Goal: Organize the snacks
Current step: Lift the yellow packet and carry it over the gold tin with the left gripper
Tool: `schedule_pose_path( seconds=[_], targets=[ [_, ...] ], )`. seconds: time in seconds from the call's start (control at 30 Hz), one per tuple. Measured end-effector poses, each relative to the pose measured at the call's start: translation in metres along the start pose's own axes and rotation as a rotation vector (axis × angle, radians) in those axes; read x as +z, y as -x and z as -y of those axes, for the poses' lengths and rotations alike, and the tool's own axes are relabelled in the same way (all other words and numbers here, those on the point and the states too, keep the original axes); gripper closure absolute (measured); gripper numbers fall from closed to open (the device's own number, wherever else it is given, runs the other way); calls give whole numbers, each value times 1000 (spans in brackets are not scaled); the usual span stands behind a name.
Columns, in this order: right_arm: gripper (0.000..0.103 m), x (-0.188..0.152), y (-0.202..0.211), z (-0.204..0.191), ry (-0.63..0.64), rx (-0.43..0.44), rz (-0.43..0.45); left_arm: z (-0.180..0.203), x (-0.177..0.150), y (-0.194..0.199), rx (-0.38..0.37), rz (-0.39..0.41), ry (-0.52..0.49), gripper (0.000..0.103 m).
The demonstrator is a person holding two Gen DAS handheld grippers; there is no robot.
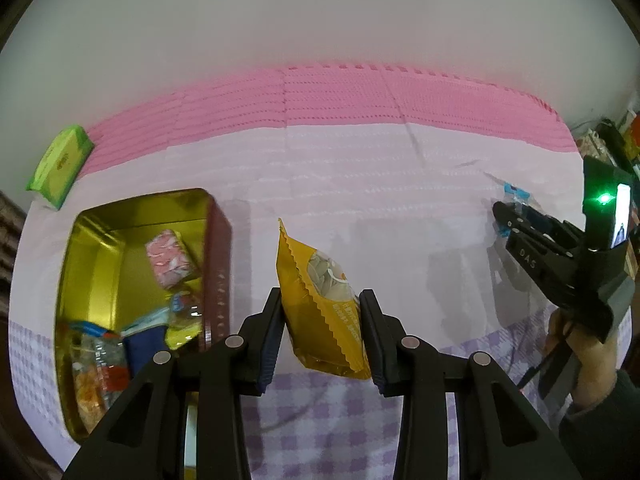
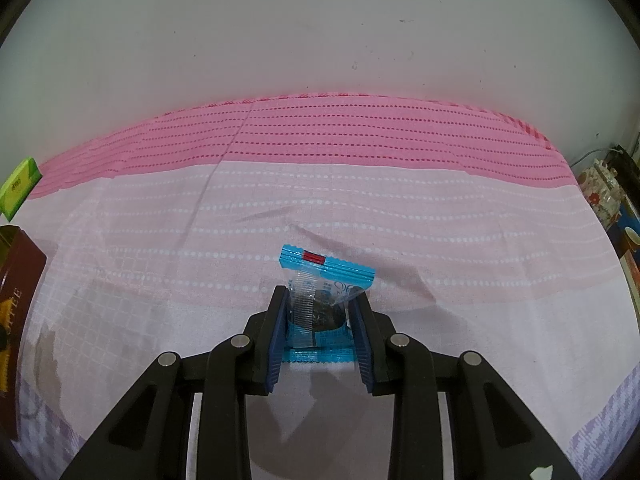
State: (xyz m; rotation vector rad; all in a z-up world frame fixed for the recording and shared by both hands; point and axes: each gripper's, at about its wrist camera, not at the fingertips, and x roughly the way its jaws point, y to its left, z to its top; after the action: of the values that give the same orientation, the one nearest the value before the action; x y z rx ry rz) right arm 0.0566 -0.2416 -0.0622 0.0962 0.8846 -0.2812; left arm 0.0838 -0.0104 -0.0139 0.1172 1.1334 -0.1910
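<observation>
The left gripper (image 1: pixel 322 328) pinches the light, crinkly yellow bag (image 1: pixel 320 300) by its sides; the tin (image 1: pixel 218 248) sits at nine o'clock. The right gripper (image 2: pixel 320 332) squeezes the soft blue pack (image 2: pixel 324 292) around its middle.

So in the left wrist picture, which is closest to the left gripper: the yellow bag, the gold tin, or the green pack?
1. Yellow bag, squeezed between the left gripper fingers.
2. Gold tin, just left.
3. Green pack, far left corner.

Your left tongs (image 1: pixel 320 330) hold a snack packet (image 1: pixel 320 304) above the bench (image 1: pixel 360 184), just right of the open tin (image 1: pixel 100 240) with snacks in it. A tissue pack (image 1: pixel 60 164) lies behind the tin; your right tongs (image 2: pixel 319 332) grip a wrapped cookie (image 2: pixel 324 292) far right.
</observation>
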Motion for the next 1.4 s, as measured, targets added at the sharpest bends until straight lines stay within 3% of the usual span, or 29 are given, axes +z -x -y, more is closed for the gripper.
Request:
schedule_pose_path(
  seconds=[0.4, 0.9, 1.4],
  targets=[
    [74, 0, -1, -1, 6, -2, 0, -59, 3, 28, 57, 39, 88, 65],
    [74, -1, -1, -1, 8, -2, 0, -141, -2, 10, 181, 25, 209, 65],
    [73, 0, -2, 2, 12, -5, -1, -167, -10, -17, 200, -20, 238, 65]
  ],
)
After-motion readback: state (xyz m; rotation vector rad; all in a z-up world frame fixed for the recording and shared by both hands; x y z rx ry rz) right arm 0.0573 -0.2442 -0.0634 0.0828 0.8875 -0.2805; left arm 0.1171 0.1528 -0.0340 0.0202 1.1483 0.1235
